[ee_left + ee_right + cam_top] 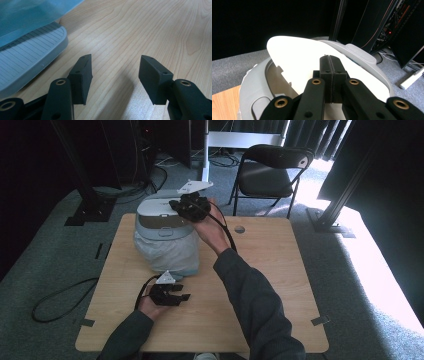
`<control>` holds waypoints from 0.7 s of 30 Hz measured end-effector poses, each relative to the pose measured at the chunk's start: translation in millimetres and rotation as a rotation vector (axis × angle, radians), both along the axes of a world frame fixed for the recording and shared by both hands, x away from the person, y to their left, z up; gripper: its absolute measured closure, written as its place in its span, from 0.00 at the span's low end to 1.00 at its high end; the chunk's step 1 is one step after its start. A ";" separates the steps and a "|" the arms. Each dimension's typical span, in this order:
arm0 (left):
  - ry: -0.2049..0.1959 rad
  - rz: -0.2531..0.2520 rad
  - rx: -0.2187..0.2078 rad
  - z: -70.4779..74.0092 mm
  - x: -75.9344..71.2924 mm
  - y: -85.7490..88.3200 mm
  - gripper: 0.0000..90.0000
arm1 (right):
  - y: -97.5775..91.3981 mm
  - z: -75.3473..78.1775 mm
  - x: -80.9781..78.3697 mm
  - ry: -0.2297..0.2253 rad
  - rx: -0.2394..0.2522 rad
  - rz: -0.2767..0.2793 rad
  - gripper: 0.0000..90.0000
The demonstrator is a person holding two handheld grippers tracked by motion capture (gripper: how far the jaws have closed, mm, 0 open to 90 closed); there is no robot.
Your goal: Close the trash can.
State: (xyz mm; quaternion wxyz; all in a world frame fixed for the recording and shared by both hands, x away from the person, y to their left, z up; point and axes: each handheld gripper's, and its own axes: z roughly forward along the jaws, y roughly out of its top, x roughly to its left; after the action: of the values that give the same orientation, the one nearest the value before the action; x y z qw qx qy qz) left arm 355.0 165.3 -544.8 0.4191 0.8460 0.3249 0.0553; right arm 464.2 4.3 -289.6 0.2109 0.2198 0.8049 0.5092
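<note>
**Right tongs closed over the bin lid, left tongs apart on the surface**

A small grey bin (162, 227) stands on the far left part of the wooden surface (270, 285), lined with a pale plastic bag (167, 254) that bulges out below its grey top ring. The bin's white lid (297, 60) sits tilted inside the ring, its near edge dipped into the opening and its far edge raised above the rim.

The right tongs (187, 206) hang over the top of the bin, held by the right hand (210, 227), which reaches in from the near side with the forearm slanting across the surface. In the right gripper view the two black jaws stand pressed flat together with nothing between them, their tips right above the white lid; whether they touch it cannot be told.

The left tongs (172, 295) rest low near the front of the bin, held in the left hand (152, 306) close to the surface's near edge. In the left gripper view their jaws are spread wide with only bare wood between them. The bin's ribbed grey pedal (27, 62) lies just beside the left jaw, apart from it, with the bluish bag (30, 15) above.

A black chair (272, 170) stands on the carpet beyond the surface.
</note>
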 end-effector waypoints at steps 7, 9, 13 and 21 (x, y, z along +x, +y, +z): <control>-0.002 -0.001 0.001 0.0 0.3 -0.2 0.49 | 5.0 -4.2 -6.2 0.005 -0.017 0.038 1.00; -0.002 -0.001 0.000 0.0 0.4 -0.1 0.50 | 7.4 -6.3 -7.7 0.010 -0.023 0.047 1.00; -0.002 -0.001 0.000 0.0 0.3 -0.2 0.49 | 11.3 -10.5 -8.8 0.022 -0.030 0.063 1.00; -0.002 -0.001 0.000 0.0 0.4 -0.2 0.49 | 14.8 -14.9 -11.4 0.026 -0.064 0.088 1.00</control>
State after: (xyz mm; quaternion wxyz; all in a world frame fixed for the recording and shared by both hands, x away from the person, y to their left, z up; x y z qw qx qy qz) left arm 355.3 165.0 -544.8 0.4195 0.8460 0.3242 0.0559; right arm 452.8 19.1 -304.5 0.1850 0.1838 0.8323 0.4891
